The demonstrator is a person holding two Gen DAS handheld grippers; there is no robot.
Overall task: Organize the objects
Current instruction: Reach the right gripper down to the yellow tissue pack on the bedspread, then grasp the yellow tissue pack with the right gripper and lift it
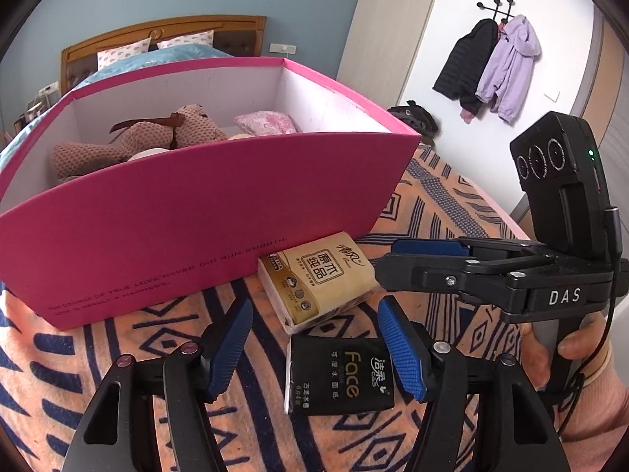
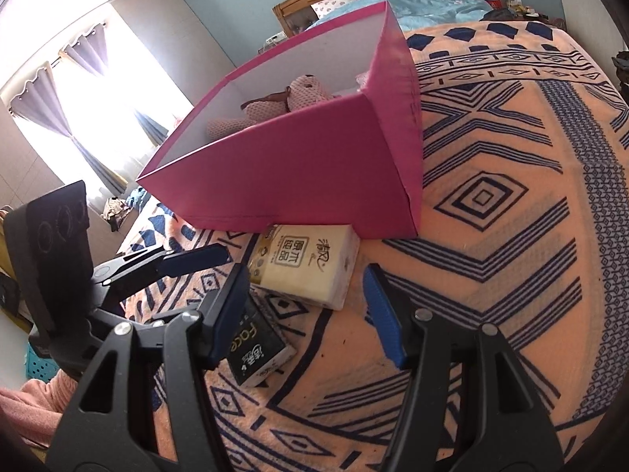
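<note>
The left gripper (image 1: 314, 346) stood with its jaws apart, empty, hovering over the black tissue pack (image 1: 341, 377) on the patterned blanket (image 1: 98, 354). The right gripper (image 2: 306, 310) was likewise parted and held nothing; its left finger (image 2: 230, 314) overlapped the black pack in view, contact uncertain. The beige tissue pack (image 2: 304, 265) lay just beyond, against the pink box (image 2: 283, 181), which contained a knitted bear (image 1: 137, 141).
</note>
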